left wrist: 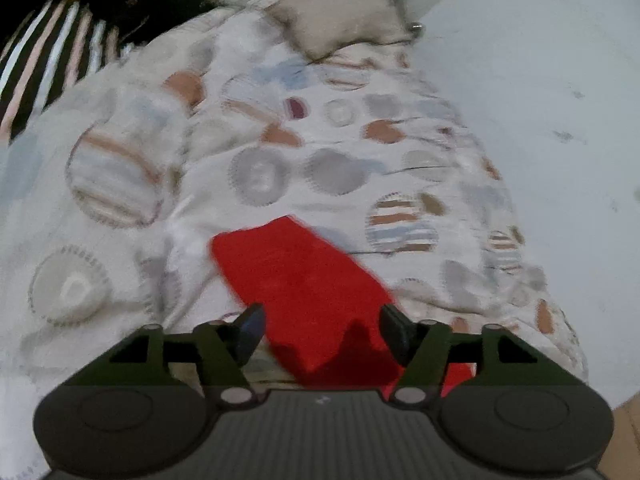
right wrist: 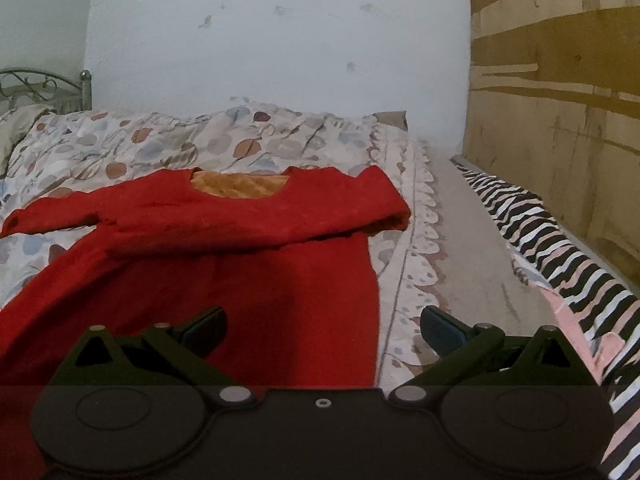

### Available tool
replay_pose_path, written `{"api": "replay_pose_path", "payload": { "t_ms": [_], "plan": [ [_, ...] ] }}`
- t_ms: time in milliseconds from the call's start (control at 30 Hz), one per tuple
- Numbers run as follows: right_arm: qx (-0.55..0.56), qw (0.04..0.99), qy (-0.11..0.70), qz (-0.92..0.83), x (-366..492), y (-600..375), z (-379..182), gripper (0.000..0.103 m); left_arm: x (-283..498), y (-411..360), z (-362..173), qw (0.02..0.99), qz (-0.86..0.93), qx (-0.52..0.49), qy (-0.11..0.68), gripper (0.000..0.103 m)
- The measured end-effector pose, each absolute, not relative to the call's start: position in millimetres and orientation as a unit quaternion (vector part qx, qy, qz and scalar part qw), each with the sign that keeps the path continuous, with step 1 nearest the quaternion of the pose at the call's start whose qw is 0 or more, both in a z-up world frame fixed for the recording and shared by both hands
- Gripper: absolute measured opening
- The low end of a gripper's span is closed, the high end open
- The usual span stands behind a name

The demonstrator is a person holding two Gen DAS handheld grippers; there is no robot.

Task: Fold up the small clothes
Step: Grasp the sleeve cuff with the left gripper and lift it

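A small red long-sleeved top (right wrist: 224, 264) with an orange lining lies flat on the patterned bedspread (right wrist: 168, 140). Its right sleeve (right wrist: 280, 216) is folded across the chest; its left sleeve (right wrist: 52, 216) stretches out to the left. My right gripper (right wrist: 322, 324) is open and empty, hovering over the top's lower right edge. In the blurred left wrist view a red sleeve or edge of the top (left wrist: 304, 280) lies between the fingers of my left gripper (left wrist: 322, 320), which is open and just above the cloth.
A zebra-striped cloth (right wrist: 560, 248) lies along the bed's right side by a cardboard wall (right wrist: 560, 80). A metal headboard (right wrist: 44, 88) and pillow (left wrist: 320, 12) stand at the bed's end. A white wall (right wrist: 280, 40) runs behind the bed.
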State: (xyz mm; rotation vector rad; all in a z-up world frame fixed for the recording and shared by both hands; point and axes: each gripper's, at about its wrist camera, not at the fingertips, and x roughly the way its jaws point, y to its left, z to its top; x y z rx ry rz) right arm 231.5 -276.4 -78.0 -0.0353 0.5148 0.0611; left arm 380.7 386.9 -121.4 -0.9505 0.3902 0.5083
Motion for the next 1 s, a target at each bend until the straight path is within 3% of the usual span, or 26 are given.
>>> {"api": "replay_pose_path", "payload": {
  "t_ms": [267,367,400,433,467,700,1000],
  "plan": [
    [-0.029,0.964,0.258,0.051,244.3,-256.6,-80.0,0.103,379.0,416.0,-153.0,0.798,0.252,-0.523,0.161,0.068],
    [-0.037,0.964,0.257,0.057,245.2,-250.4,-80.0,0.103,385.3,419.1,-149.7,0.804,0.248,-0.517,0.158,0.059],
    [-0.04,0.964,0.257,0.059,244.9,-249.1,-79.9,0.103,388.1,419.3,-148.8,0.804,0.248,-0.518,0.157,0.048],
    [-0.042,0.964,0.257,0.06,244.5,-248.3,-80.0,0.103,391.5,420.9,-149.5,0.803,0.247,-0.519,0.158,0.026],
    [-0.044,0.964,0.257,0.061,244.0,-247.4,-79.9,0.103,394.6,422.4,-150.8,0.802,0.25,-0.517,0.166,0.014],
    [-0.037,0.964,0.255,0.059,238.9,-248.3,-78.6,0.103,389.2,397.0,-122.1,0.843,0.265,-0.452,0.122,0.01],
    [-0.019,0.969,0.243,0.047,231.4,-265.0,-74.1,0.103,393.7,300.7,14.2,0.957,0.146,-0.252,0.007,0.009]
  ]
}}
